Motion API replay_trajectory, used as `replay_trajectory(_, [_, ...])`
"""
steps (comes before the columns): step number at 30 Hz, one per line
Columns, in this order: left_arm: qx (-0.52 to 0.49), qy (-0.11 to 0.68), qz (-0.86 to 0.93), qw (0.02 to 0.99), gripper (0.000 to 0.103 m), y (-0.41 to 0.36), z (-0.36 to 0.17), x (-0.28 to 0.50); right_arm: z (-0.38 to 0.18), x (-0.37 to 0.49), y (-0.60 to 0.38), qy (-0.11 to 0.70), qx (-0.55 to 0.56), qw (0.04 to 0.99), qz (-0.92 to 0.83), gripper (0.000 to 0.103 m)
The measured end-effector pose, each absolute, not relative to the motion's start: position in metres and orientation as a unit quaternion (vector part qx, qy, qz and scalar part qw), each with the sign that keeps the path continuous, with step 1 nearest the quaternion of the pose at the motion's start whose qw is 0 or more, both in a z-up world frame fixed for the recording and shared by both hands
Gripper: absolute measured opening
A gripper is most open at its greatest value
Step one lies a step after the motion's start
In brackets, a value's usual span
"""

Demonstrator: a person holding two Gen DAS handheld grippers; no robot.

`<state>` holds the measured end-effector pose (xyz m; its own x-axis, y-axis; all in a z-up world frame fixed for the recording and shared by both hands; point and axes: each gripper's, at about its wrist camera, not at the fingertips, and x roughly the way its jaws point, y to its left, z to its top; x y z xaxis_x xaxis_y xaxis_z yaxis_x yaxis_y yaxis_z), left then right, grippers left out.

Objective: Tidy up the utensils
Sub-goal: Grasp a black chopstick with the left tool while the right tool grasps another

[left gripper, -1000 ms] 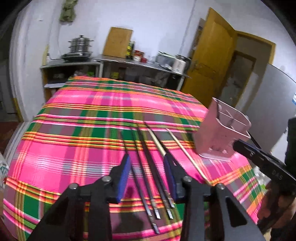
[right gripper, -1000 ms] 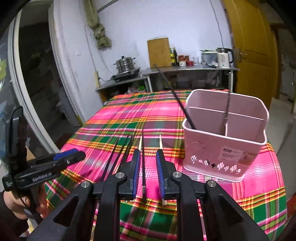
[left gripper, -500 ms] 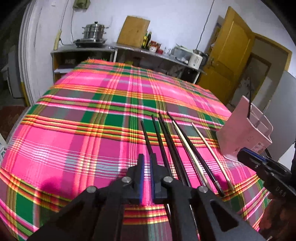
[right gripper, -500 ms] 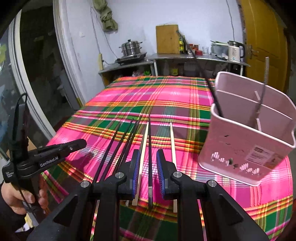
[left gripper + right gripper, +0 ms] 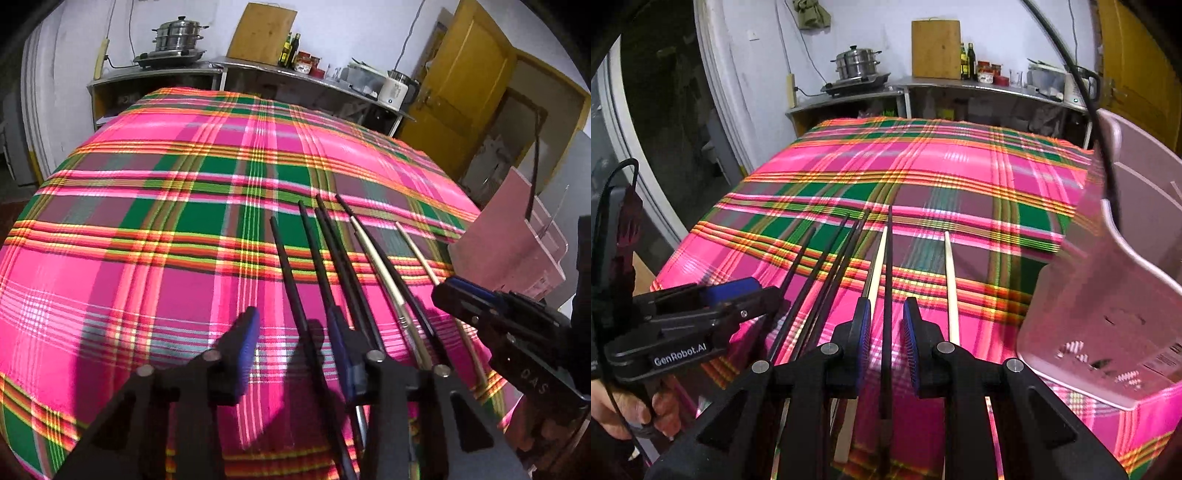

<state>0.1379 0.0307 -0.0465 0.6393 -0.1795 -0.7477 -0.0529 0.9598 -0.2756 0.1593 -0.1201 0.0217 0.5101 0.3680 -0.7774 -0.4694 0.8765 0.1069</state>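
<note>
Left view: kettle (image 5: pixel 396 85), right view: person's hand (image 5: pixel 635 410)

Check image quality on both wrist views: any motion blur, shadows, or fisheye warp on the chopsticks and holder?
Left wrist view: mostly sharp; the left gripper casts a hard dark shadow on the plaid cloth; fisheye bulges the table and bows the chopsticks. Right wrist view: the pink holder at the right edge is smeared by motion blur, while the right gripper stays crisp.
</note>
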Motion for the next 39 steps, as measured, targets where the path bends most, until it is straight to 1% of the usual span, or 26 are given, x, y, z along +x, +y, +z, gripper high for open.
replay_trajectory(3, [-0.128, 0.419, -0.029, 0.898, 0.029, 0.031, -0.047, 0.140, 0.016, 0.165, -0.116, 0.438, -0.063, 0.863, 0.243, 0.019])
replay_trajectory(5, [-0.125, 0.419, -0.026, 0.899, 0.027, 0.031, -0.047, 0.141, 0.012, 0.170, -0.114, 0.444, -0.066, 0.860, 0.241, 0.018])
replay_trajectory(11, [-0.111, 0.417, -0.026, 0.902, 0.027, 0.027, -0.047, 0.143, 0.000, 0.179, -0.108, 0.460, -0.075, 0.853, 0.234, 0.018])
replay_trajectory(17, [-0.088, 0.418, -0.025, 0.904, 0.026, 0.020, -0.046, 0.149, -0.001, 0.185, -0.103, 0.460, -0.082, 0.853, 0.233, 0.018])
replay_trajectory(19, [-0.083, 0.418, -0.024, 0.904, 0.024, 0.019, -0.046, 0.150, -0.001, 0.188, -0.101, 0.460, -0.085, 0.853, 0.232, 0.018])
replay_trajectory(21, [-0.081, 0.418, -0.019, 0.904, 0.018, 0.019, -0.046, 0.153, -0.001, 0.190, -0.099, 0.461, -0.088, 0.852, 0.230, 0.018])
replay_trajectory(25, [-0.085, 0.418, -0.015, 0.904, 0.012, 0.021, -0.046, 0.156, -0.001, 0.193, -0.095, 0.463, -0.094, 0.852, 0.225, 0.018])
replay_trajectory(27, [-0.087, 0.418, -0.015, 0.904, 0.010, 0.023, -0.046, 0.157, -0.001, 0.193, -0.094, 0.462, -0.095, 0.853, 0.222, 0.015])
replay_trajectory(28, [-0.089, 0.419, -0.016, 0.904, 0.010, 0.023, -0.046, 0.158, -0.001, 0.194, -0.094, 0.462, -0.094, 0.854, 0.221, 0.009])
replay_trajectory(29, [-0.089, 0.419, -0.016, 0.904, 0.009, 0.023, -0.046, 0.158, -0.001, 0.194, -0.095, 0.464, -0.090, 0.853, 0.222, 0.006])
replay_trajectory(33, [-0.096, 0.421, -0.023, 0.902, 0.005, 0.025, -0.046, 0.158, 0.002, 0.193, -0.099, 0.465, -0.078, 0.852, 0.226, 0.006])
replay_trajectory(39, [-0.111, 0.409, -0.034, 0.905, 0.005, 0.032, -0.033, 0.151, 0.017, 0.184, -0.104, 0.451, -0.061, 0.859, 0.233, 0.006])
